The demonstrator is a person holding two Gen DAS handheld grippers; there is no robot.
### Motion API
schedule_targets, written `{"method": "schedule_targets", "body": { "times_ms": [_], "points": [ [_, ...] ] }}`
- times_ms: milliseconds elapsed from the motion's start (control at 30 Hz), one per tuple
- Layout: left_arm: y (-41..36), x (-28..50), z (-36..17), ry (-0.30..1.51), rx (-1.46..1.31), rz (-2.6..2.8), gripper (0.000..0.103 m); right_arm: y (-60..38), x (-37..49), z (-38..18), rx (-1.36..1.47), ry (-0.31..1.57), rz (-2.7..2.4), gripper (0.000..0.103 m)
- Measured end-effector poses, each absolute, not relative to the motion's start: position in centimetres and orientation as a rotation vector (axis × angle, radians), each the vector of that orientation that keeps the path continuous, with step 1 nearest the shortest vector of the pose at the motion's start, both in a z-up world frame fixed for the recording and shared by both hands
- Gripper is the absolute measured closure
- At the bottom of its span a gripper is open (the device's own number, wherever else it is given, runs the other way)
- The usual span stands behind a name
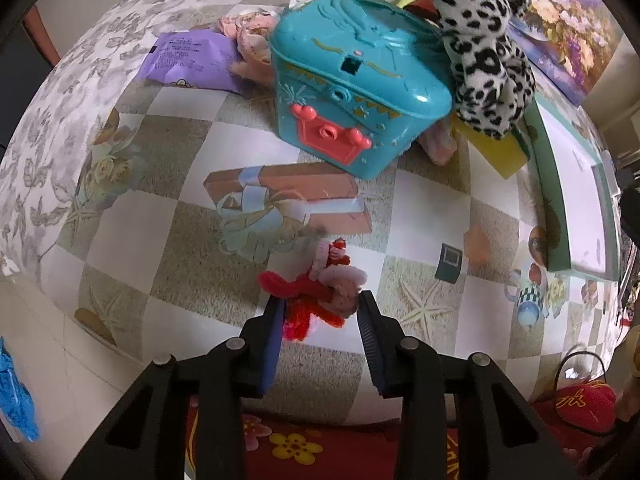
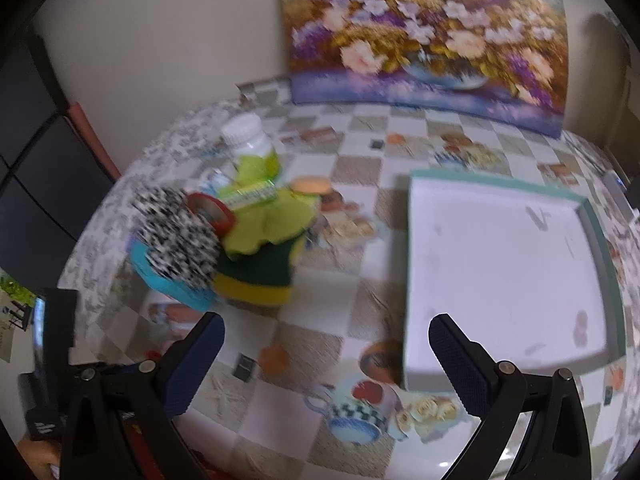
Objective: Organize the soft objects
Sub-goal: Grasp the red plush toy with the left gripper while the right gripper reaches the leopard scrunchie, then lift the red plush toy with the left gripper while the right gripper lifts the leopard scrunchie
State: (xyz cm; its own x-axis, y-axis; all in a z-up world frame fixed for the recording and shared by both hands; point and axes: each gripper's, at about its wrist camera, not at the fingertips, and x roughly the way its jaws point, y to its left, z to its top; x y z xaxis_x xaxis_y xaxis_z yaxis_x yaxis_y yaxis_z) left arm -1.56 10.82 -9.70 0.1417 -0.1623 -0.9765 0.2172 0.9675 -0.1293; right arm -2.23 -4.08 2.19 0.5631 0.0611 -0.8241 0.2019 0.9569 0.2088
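Note:
A small red and pink fuzzy toy [image 1: 320, 280] lies on the patterned tablecloth near the table's front edge. My left gripper [image 1: 320, 302] points down over it, and both pads touch the toy's sides, so it is shut on the toy. A black-and-white spotted plush [image 1: 484, 52] leans against a teal plastic box [image 1: 352, 92]; a pink plush [image 1: 252, 40] lies behind the box. In the right wrist view the spotted plush [image 2: 176, 236] looks blurred. My right gripper [image 2: 326, 320] hangs open above the table with nothing between its fingers, beside a white tray [image 2: 500, 260].
A purple packet [image 1: 188, 60] lies at the back left. A yellow-green sponge [image 2: 256, 280], a green cloth [image 2: 268, 212], a red tape roll [image 2: 212, 210] and a white-capped bottle [image 2: 250, 140] crowd beside the box. A flower painting [image 2: 424, 36] leans on the wall.

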Motion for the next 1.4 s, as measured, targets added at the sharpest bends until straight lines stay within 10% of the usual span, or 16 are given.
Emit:
{"method": "schedule_targets", "body": {
  "times_ms": [1067,1400],
  "points": [
    [21.6,7.5,-7.9,1.350,-0.084,-0.220,0.065,4.3,5.9,1.7,0.210,0.965,0.188,0.013],
    [22.7,8.5,-8.0,1.356,-0.097,-0.182,0.065,4.9,6.6,1.2,0.187,0.979,0.202,0.036]
  ]
}}
